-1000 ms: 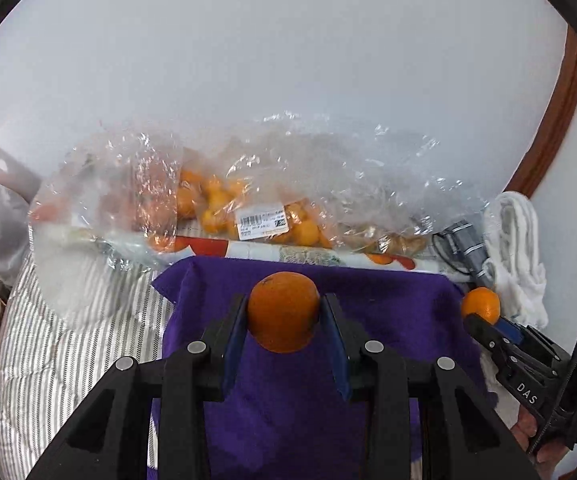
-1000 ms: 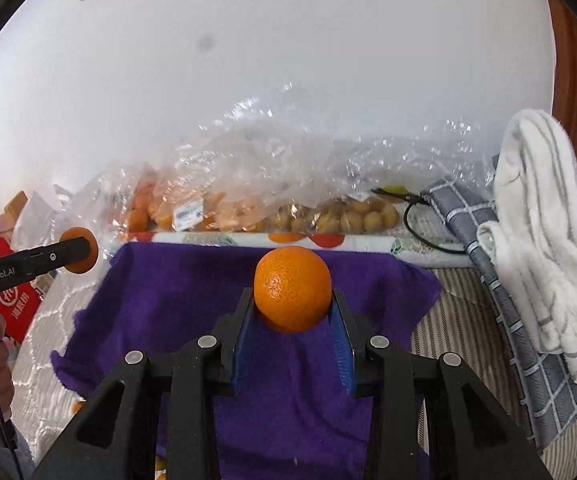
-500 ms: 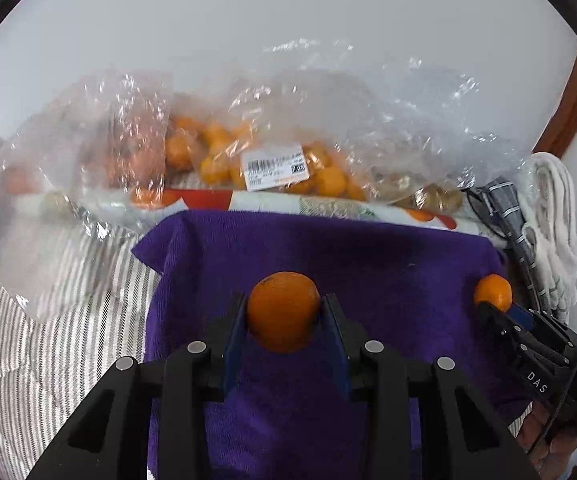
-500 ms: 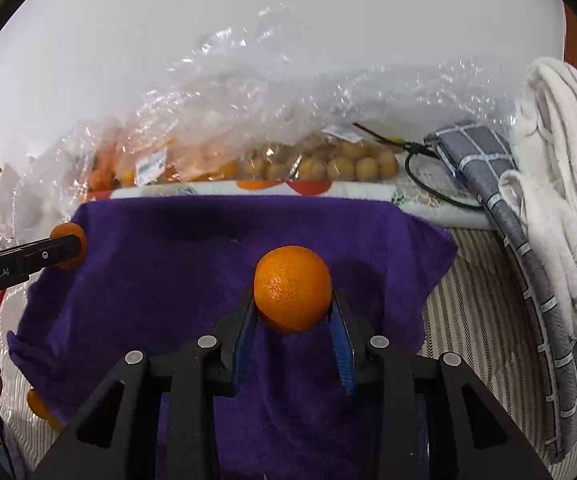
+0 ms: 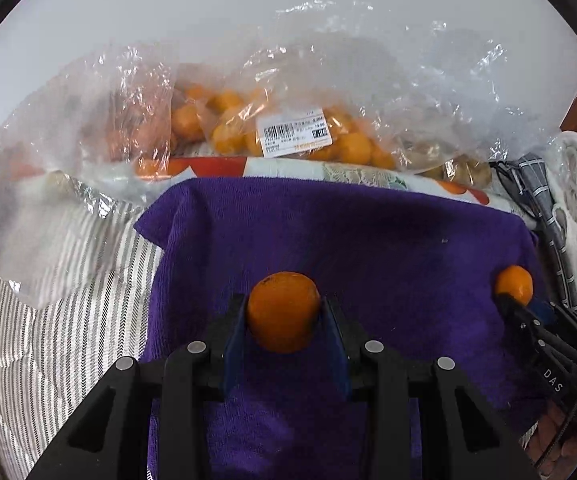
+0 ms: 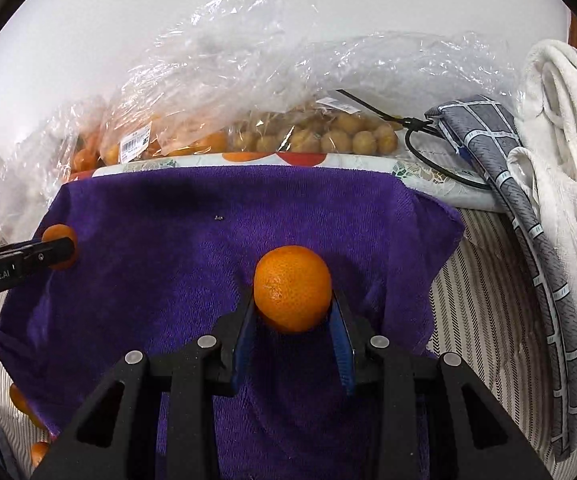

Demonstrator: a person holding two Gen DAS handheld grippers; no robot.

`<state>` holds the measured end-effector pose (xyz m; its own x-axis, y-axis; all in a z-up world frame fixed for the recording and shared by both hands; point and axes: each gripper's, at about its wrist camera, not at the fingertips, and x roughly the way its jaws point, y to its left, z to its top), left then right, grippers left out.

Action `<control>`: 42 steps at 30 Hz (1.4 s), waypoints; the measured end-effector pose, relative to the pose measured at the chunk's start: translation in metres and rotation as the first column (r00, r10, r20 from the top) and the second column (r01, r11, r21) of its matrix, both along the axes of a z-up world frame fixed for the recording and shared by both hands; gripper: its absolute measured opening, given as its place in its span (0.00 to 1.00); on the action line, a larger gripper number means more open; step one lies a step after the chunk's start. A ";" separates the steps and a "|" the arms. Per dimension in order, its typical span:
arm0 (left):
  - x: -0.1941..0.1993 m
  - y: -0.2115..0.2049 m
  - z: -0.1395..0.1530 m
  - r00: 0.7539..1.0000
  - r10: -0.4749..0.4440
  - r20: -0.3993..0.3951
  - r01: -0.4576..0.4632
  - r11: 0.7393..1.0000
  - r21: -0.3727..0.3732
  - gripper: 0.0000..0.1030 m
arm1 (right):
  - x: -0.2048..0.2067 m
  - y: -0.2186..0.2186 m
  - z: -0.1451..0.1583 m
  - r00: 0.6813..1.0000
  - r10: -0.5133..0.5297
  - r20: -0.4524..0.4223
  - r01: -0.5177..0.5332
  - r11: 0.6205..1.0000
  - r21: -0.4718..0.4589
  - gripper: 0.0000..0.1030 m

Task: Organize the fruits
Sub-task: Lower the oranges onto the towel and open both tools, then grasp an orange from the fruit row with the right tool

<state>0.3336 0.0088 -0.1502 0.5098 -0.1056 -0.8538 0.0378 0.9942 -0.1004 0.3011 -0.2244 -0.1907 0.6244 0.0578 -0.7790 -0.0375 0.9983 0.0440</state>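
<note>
While each claw carries its own fruit, both hang low over the purple towel [image 5: 368, 248], which lies directly beneath and ahead of them. The left claw [image 5: 284, 320] is clamped on a small orange [image 5: 283, 310], its blue pads pressing the fruit from either side; the right claw [image 6: 293, 312] grips a second orange [image 6: 293, 288] the same way. From the left claw's view the other claw and its fruit show off to the right, just over the towel's edge. Beyond both claws, at the far border of the towel, sit crinkled clear plastic bags [image 5: 248, 92] holding more small oranges and, further right, a bag of brownish round fruit [image 6: 328, 136]. To the right of the right claw lie a white towel [image 6: 560, 152] and a grey checked cloth [image 6: 520, 208]. I judge this to be the placing step: two oranges taken out, brought down to be set on the towel. Whether either fruit already touches the cloth I cannot tell. The next move seems to call for easing each orange onto the pile, then parting the pads gently so the round fruit settles instead of rolling toward the towel's edge.
</note>
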 end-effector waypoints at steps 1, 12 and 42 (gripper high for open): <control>0.000 0.000 -0.001 1.000 0.000 -0.001 0.000 1.000 0.003 0.34 | 0.000 0.000 0.000 1.000 0.000 0.000 0.000 1.000 -0.001 0.35; -0.004 -0.011 0.006 1.000 -0.022 0.021 0.021 0.999 0.049 0.41 | -0.009 -0.003 0.008 1.000 -0.014 0.005 0.014 1.000 0.026 0.62; -0.169 0.020 0.066 0.972 -0.049 0.230 0.050 0.999 -0.001 0.51 | -0.183 0.006 0.055 0.989 -0.056 0.134 0.056 0.998 0.001 0.68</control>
